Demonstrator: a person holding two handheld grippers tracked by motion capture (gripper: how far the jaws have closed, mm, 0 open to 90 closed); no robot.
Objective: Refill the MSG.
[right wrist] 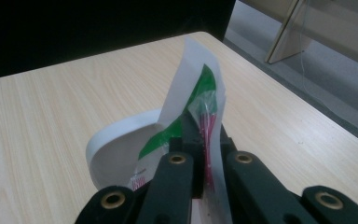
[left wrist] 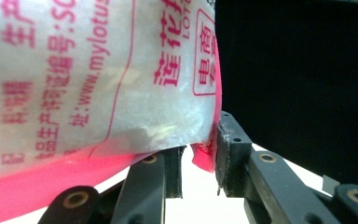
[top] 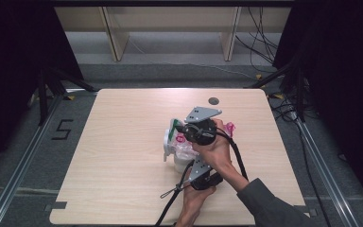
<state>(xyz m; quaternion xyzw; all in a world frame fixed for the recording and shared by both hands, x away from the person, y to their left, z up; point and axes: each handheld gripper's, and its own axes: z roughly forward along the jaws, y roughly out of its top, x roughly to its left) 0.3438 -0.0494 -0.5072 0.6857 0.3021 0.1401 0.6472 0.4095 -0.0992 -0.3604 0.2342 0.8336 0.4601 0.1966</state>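
I have both grippers bunched together just right of the middle of the pale wood-grain table (top: 123, 156), and the work sits between them: a crinkly, translucent plastic bag (left wrist: 98, 79) printed in pink lettering with a solid pink band along its lower edge, and a stiff white packet (right wrist: 198, 93) with a curved green stripe, standing upright beside a smooth white round container (right wrist: 116, 149). My left gripper (top: 196, 172) is the nearer one; in the left gripper view its black jaws stand a little apart with the bag's thin pink edge caught between them, the film sagging over the left jaw and touching the right pad, so I read it as a light pinch on the bag. My right gripper (right wrist: 200, 135), farther from me, has its jaws fully closed on the packet's lower edge together with a strip of clear, pink-printed film, and the packet rises flat and slightly tilted above them. From the high view the bundle lies well in from every table edge. To the left the board is bare wood with wide room; to the right there is a narrower strip before the edge, and the far side has open surface up to a small dark round hole (top: 213, 100).
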